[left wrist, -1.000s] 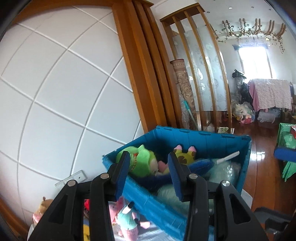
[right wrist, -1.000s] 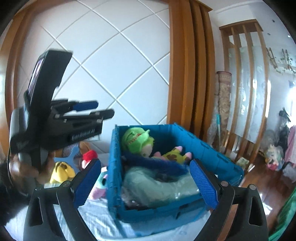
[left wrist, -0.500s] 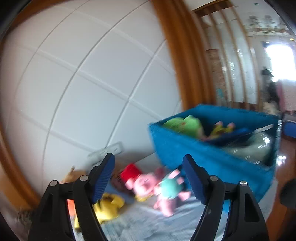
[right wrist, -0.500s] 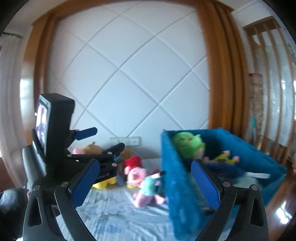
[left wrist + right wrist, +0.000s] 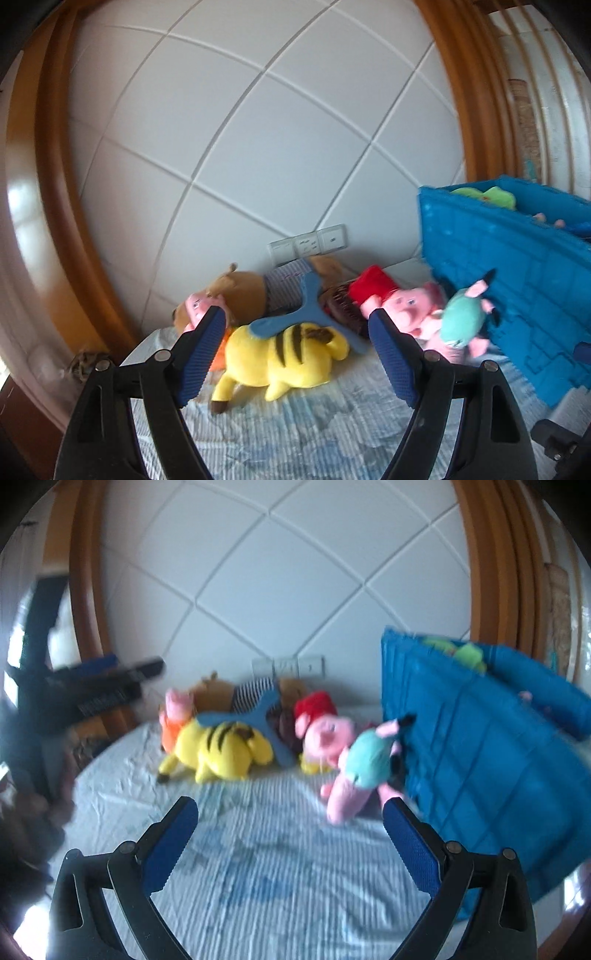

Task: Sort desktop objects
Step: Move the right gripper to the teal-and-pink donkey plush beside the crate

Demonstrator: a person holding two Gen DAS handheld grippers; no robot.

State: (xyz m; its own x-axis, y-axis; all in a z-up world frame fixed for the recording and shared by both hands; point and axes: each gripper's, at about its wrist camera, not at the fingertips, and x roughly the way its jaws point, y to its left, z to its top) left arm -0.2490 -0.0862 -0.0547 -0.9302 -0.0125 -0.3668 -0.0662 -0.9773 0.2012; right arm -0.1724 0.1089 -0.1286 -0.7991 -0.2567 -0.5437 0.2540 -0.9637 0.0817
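A yellow striped plush (image 5: 284, 360) (image 5: 221, 749) lies on the light blue cloth with a blue boomerang-shaped toy (image 5: 306, 314) (image 5: 258, 716) across it. Beside it sit a pink pig plush with a red hat (image 5: 402, 302) (image 5: 325, 731) and a teal-and-pink plush (image 5: 463, 323) (image 5: 365, 771) leaning against the blue crate (image 5: 517, 288) (image 5: 480, 760). My left gripper (image 5: 297, 334) is open, framing the yellow plush from above. My right gripper (image 5: 290, 823) is open over bare cloth, holding nothing. The left gripper (image 5: 110, 679) also shows blurred at the right wrist view's left edge.
A brown bear plush (image 5: 255, 291) and a small pink-and-orange plush (image 5: 197, 314) lie at the back by the padded white wall (image 5: 258, 129). Wall sockets (image 5: 308, 243) sit behind them. A green plush (image 5: 487, 195) lies inside the crate. A wooden frame (image 5: 55, 203) borders the left.
Both views swung left and down, from the crate to the plush pile on the cloth. My left gripper's jaws went from narrow to wide open. The right gripper stayed open.
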